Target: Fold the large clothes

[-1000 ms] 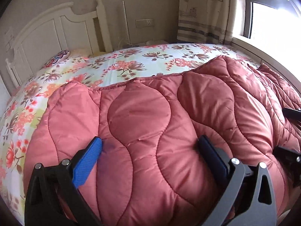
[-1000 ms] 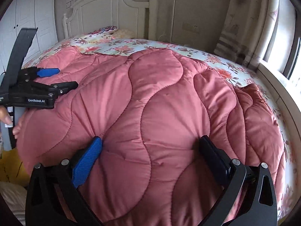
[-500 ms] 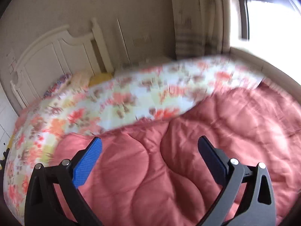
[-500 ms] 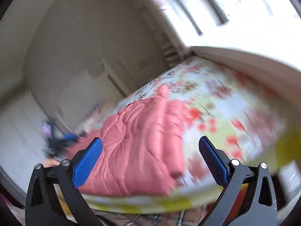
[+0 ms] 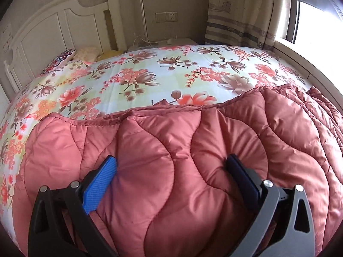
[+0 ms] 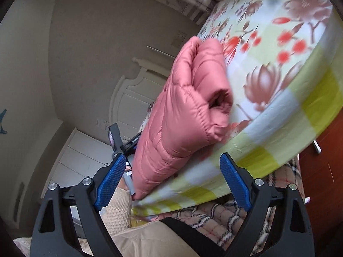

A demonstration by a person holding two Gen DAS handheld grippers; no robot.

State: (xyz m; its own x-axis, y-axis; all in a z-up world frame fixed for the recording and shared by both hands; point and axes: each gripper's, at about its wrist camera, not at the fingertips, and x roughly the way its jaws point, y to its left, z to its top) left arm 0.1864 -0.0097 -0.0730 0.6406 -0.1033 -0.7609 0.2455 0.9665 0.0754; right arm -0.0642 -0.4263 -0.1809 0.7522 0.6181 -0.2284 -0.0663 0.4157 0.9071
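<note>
A large pink quilted garment point(image 5: 193, 160) lies folded on a bed with a floral sheet point(image 5: 150, 72). My left gripper point(image 5: 171, 171) is open, its blue pads wide apart and pressed against the padded fabric, gripping nothing. In the right wrist view the camera is tilted; the folded garment point(image 6: 182, 111) shows as a thick pad near the bed's edge. My right gripper point(image 6: 172, 177) is open and empty, held off the bed beside the sheet's yellow-checked border point(image 6: 268, 150). The left gripper's handle point(image 6: 116, 137) shows behind the garment.
A white headboard point(image 5: 53, 30) and small pillows point(image 5: 85, 53) stand at the bed's far end. A curtain point(image 5: 242, 10) and window sill point(image 5: 300, 49) run along the right. A plaid blanket point(image 6: 225, 214) and my beige sleeve point(image 6: 115, 209) lie below the bed's edge.
My right gripper has come off the garment, swung away to the bed's side and tilted. My left gripper lifted briefly and is down on the garment again, nearer its far edge.
</note>
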